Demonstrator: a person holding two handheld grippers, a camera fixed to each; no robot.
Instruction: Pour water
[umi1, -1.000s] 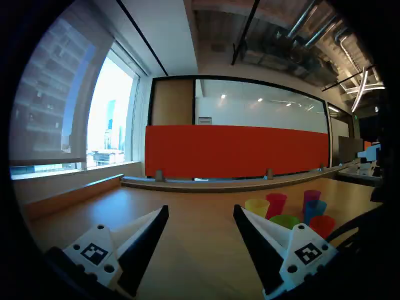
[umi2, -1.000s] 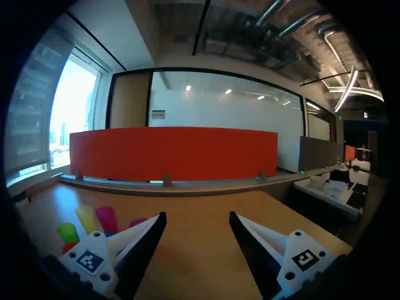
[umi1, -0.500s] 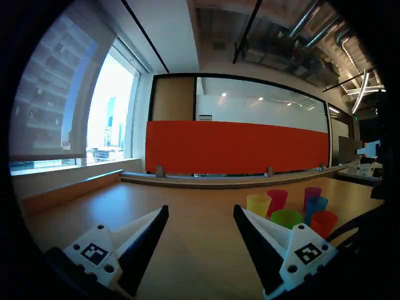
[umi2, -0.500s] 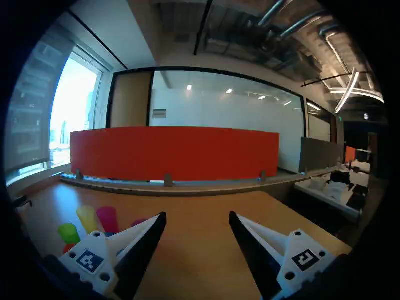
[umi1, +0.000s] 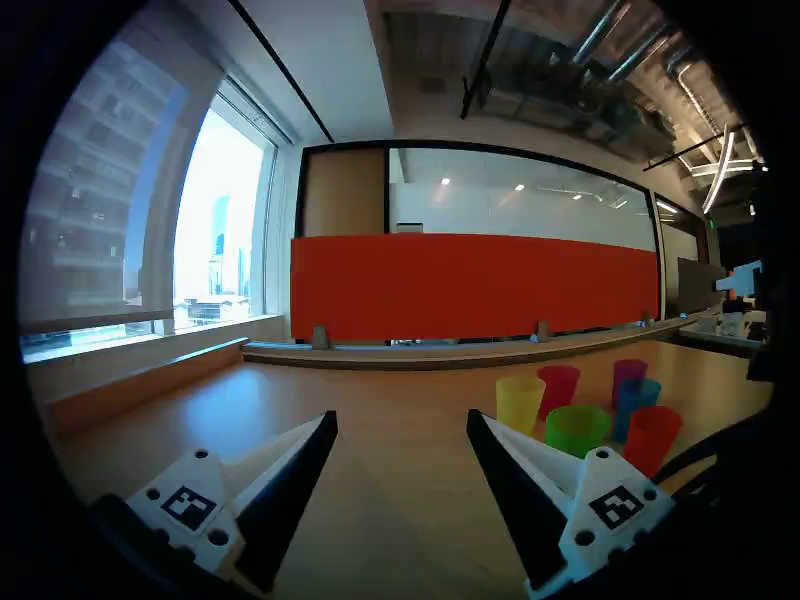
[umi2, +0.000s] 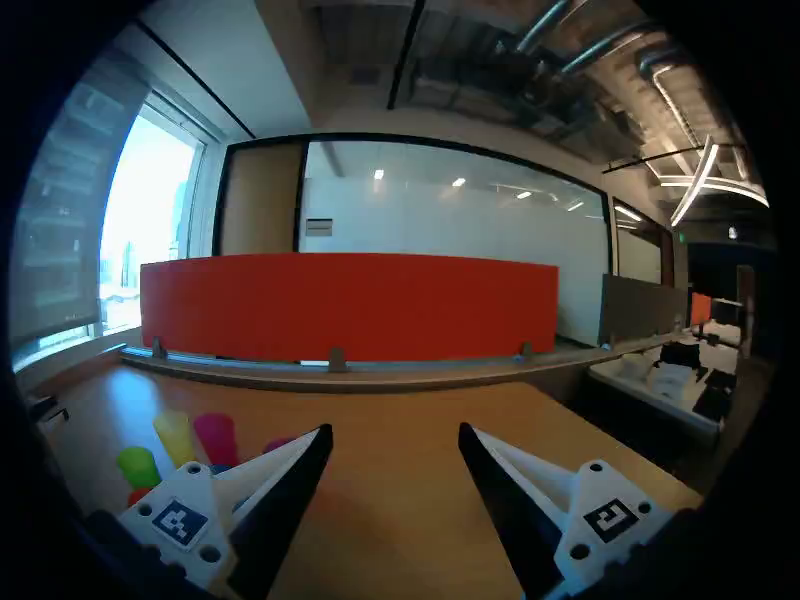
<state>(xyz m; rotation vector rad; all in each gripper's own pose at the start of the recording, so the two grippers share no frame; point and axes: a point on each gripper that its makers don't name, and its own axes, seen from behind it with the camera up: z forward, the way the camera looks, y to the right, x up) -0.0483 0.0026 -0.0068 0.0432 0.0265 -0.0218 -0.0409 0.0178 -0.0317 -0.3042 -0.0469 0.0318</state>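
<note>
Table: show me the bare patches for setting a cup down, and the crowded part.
Bare wood runs from the left gripper to the red divider, with the window ledge on its left. The table ahead of the right gripper is bare. Crowded: the coloured cups, right of the left gripper.

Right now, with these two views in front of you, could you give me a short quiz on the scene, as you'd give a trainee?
1. True or false: the left gripper has its jaws shut on a cup.
2. How many coloured cups stand on the wooden table in the left gripper view?
3. Which cup stands farthest left in that view? A the yellow cup, B the blue cup, C the orange cup.

Key
1. False: the jaws stand open with nothing between them.
2. Six.
3. A.
</note>
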